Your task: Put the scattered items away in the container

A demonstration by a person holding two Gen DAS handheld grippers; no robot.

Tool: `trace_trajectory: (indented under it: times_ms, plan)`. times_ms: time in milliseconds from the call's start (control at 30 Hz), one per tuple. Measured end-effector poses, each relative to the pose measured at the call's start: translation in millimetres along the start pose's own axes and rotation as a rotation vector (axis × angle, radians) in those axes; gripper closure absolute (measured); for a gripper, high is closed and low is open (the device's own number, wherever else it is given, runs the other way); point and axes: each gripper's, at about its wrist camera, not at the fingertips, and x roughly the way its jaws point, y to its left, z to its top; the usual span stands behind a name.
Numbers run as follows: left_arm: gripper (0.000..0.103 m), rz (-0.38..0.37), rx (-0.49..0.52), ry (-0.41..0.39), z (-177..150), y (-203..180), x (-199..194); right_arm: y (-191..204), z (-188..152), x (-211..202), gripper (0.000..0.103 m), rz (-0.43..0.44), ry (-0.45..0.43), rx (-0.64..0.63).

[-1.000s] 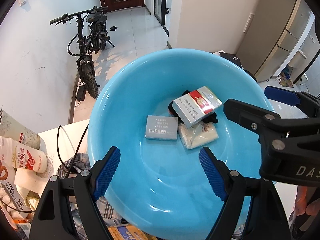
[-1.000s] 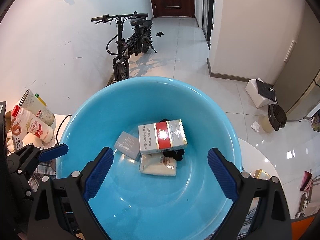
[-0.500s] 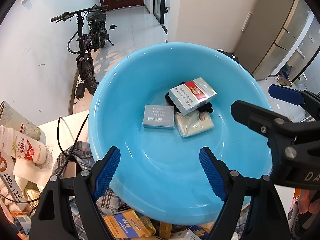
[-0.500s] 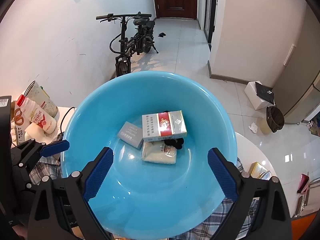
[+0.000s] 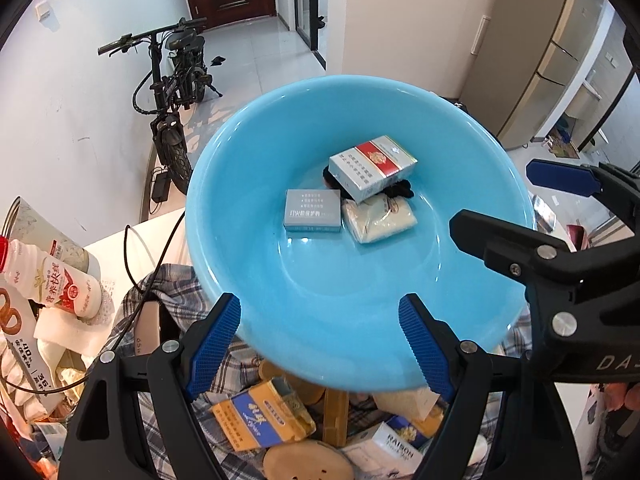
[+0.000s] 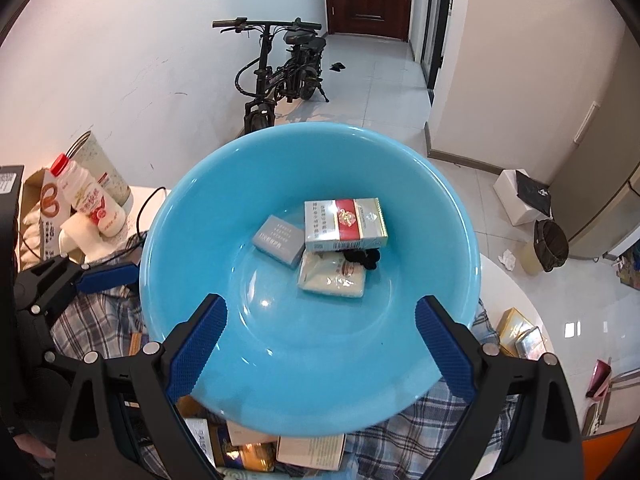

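Observation:
A light blue basin (image 5: 248,280) stands on a cluttered table. It holds a red-and-silver cigarette pack (image 5: 372,166), a grey-blue box (image 5: 313,210), a white tissue packet (image 5: 378,218) and a black item (image 5: 400,190) under the pack. My left gripper (image 5: 320,308) hangs open over the basin's near rim, gripping nothing. My right gripper (image 6: 320,306) is open wider over the same rim (image 6: 304,420), also empty. Loose packs lie on plaid cloth below the rim: a blue-and-yellow pack (image 5: 260,416) and a white box (image 5: 384,448).
A milk bottle (image 5: 52,284) and bags crowd the table's left side, with a black cable (image 5: 152,264) beside them. A round wooden piece (image 5: 308,460) lies near me. More boxes (image 6: 516,328) sit at the right. A bicycle (image 6: 280,76) stands on the floor beyond.
Both grippers have drawn back from the basin, which now sits farther off in both views. The packs on the plaid cloth under its near rim have come into sight. Jaw widths are unchanged.

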Motion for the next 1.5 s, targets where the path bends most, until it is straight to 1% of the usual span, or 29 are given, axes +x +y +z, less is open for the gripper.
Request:
trace_trajectory:
  times_ms: [200, 467, 567, 667, 833, 1000, 1133, 1267, 1333, 1400, 1433, 1500]
  plan:
    - [0.019, -0.001, 0.023, 0.004, -13.6, -4.9, -6.3, 3.9, -13.1, -4.5, 0.008, 0.015, 0.008, -0.02]
    - [0.019, 0.0, 0.068, -0.016, -39.5, -13.5, -15.8, 17.0, -35.9, -14.0, 0.008, 0.041, 0.014, -0.07]
    - [0.019, 0.012, 0.105, -0.012, -52.8, -15.8, -18.4, 20.9, -46.3, -18.1, 0.008, 0.037, 0.017, -0.099]
    - [0.019, 0.026, 0.132, -0.019, -65.4, -16.5, -22.3, 23.4, -55.1, -20.5, 0.008, 0.052, 0.024, -0.116]
    - [0.019, -0.008, 0.139, -0.005, -82.8, -14.2, -24.6, 25.3, -66.9, -22.7, 0.008, 0.077, 0.035, -0.119]
    - [0.019, -0.001, 0.156, 0.007, -103.8, -11.8, -22.1, 33.9, -81.9, -28.1, 0.008, 0.087, 0.035, -0.156]
    - [0.019, -0.007, 0.149, 0.012, -116.6, -7.7, -20.9, 42.2, -95.9, -32.2, 0.008, 0.086, 0.027, -0.193]
    - [0.019, 0.005, 0.151, -0.006, -131.0, -6.7, -21.1, 46.6, -113.7, -37.5, 0.008, 0.104, 0.015, -0.197]
    - [0.019, -0.018, 0.14, 0.01, -137.4, -6.5, -19.2, 47.9, -120.4, -41.8, 0.008, 0.109, 0.005, -0.191]
    - [0.019, -0.063, 0.133, 0.017, -144.8, -7.7, -20.2, 50.8, -127.5, -48.1, 0.008, 0.109, -0.018, -0.202]
    - [0.019, -0.072, 0.137, 0.013, -148.9, -9.6, -21.4, 52.8, -131.4, -51.4, 0.008, 0.099, -0.032, -0.212]
    - [0.019, -0.063, 0.155, 0.0, -155.5, -14.9, -23.6, 56.8, -137.5, -56.2, 0.008, 0.084, -0.054, -0.234]
